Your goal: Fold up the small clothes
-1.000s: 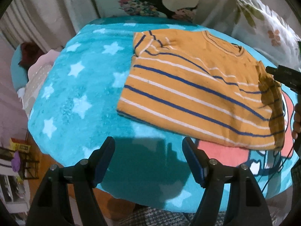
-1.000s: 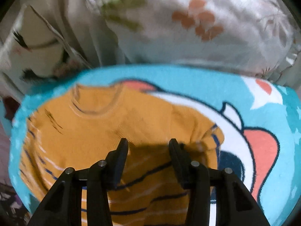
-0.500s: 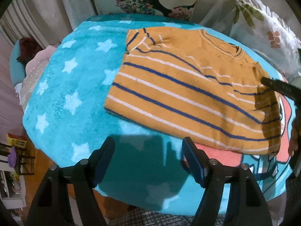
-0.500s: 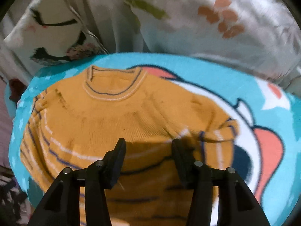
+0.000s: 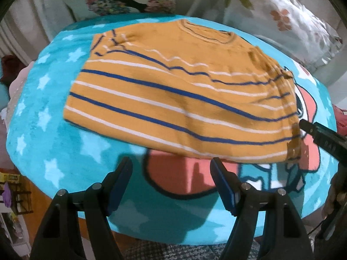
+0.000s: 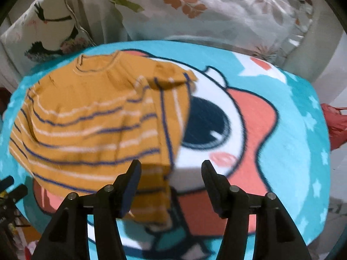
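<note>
Our left tongs [image 5: 171, 181] are spread wide and hold nothing, hanging over the near edge of the surface just short of the sweater's hem. Our right tongs [image 6: 171, 178] gape wide as well, gripping nothing; their left finger [image 6: 130, 184] overlaps the folded-in sleeve at the sweater's near right corner, though we cannot tell whether it touches.

The orange sweater [image 5: 180, 91], striped blue and white, lies flat on the left and middle of the surface, collar at the far side, hem toward us, both sleeves folded in over the body.

Under it we see a turquoise fleece blanket [image 6: 299, 112] that covers the whole surface, printed with pale stars and a large cartoon face with a dark eye and coral patches.

Beyond the far edge stand a white leaf-print pillow [image 6: 216, 10] on the right, a bird-print cushion [image 6: 47, 26] on the left, and pale curtains [image 5: 43, 21]. A red cloth [image 6: 336, 125] shows at the far right.
</note>
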Demonstrator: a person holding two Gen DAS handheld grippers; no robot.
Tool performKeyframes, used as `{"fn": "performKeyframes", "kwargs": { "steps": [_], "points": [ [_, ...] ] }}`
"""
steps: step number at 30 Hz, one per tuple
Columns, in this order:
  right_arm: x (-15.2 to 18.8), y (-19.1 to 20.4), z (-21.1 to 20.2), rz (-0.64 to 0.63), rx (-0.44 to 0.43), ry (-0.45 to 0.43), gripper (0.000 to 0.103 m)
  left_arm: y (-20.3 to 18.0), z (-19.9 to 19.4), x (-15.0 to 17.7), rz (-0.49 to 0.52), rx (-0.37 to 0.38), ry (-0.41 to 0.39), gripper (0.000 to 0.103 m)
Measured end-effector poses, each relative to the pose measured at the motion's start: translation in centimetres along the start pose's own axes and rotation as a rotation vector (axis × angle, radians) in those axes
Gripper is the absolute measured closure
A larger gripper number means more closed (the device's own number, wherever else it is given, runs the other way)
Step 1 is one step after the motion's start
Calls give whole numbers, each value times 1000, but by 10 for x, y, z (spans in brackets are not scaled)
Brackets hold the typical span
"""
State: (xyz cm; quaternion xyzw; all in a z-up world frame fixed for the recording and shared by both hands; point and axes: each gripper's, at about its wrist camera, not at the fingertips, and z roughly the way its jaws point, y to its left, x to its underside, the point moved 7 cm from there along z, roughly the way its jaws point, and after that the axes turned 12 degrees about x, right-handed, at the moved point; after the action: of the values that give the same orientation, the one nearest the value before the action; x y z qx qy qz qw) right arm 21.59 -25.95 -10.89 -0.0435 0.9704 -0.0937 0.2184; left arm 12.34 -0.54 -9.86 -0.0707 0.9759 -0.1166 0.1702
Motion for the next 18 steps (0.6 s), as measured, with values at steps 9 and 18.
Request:
{"fn": "performKeyframes", "kwargs": {
  "steps": [9,18],
  "points": [
    [20,-8,-14,-35,64,-16,39,-10,-1,17,2,16,-7,30],
    [15,19,-27,-78,52,-39,39,32,-8,14,-104,13,-19,30]
  ]
}}
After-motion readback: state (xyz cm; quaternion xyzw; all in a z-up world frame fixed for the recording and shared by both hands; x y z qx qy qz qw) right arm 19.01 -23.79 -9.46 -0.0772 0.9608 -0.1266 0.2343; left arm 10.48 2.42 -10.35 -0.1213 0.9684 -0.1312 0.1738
